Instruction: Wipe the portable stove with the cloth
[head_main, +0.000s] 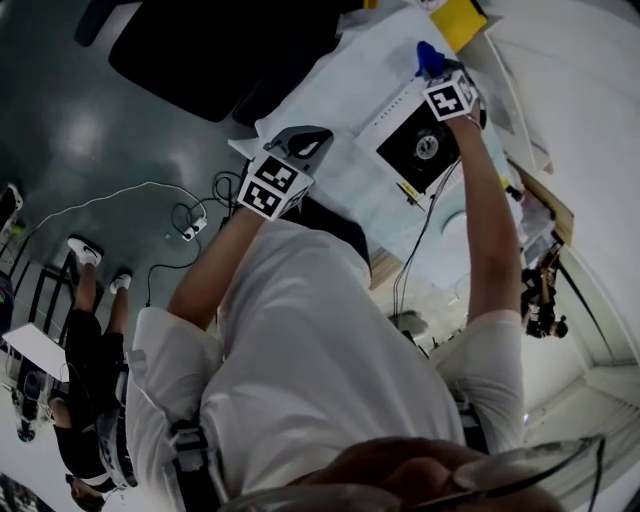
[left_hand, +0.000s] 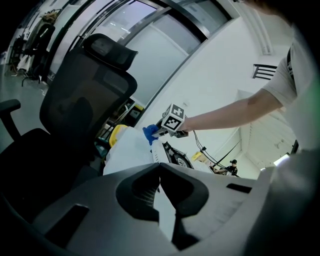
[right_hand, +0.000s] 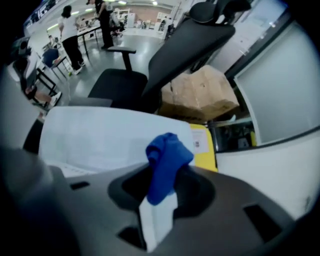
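Wipe step: my right tongs (right_hand: 161, 192) clamp the cloth (right_hand: 167, 157) at far edge of the stove (head_main: 420, 150).
Next, I'd drag it across the stove top; left tongs (left_hand: 159, 170) closed, empty.

White-covered table (head_main: 330, 90): portable stove (head_main: 420, 150) flat on top, yellow object (head_main: 458, 20) at far end.

Dim, cool light overall; soft glare patches on the floor (head_main: 85, 135), edges bend and darken, and the near cloth (right_hand: 167, 165) looks blurred.
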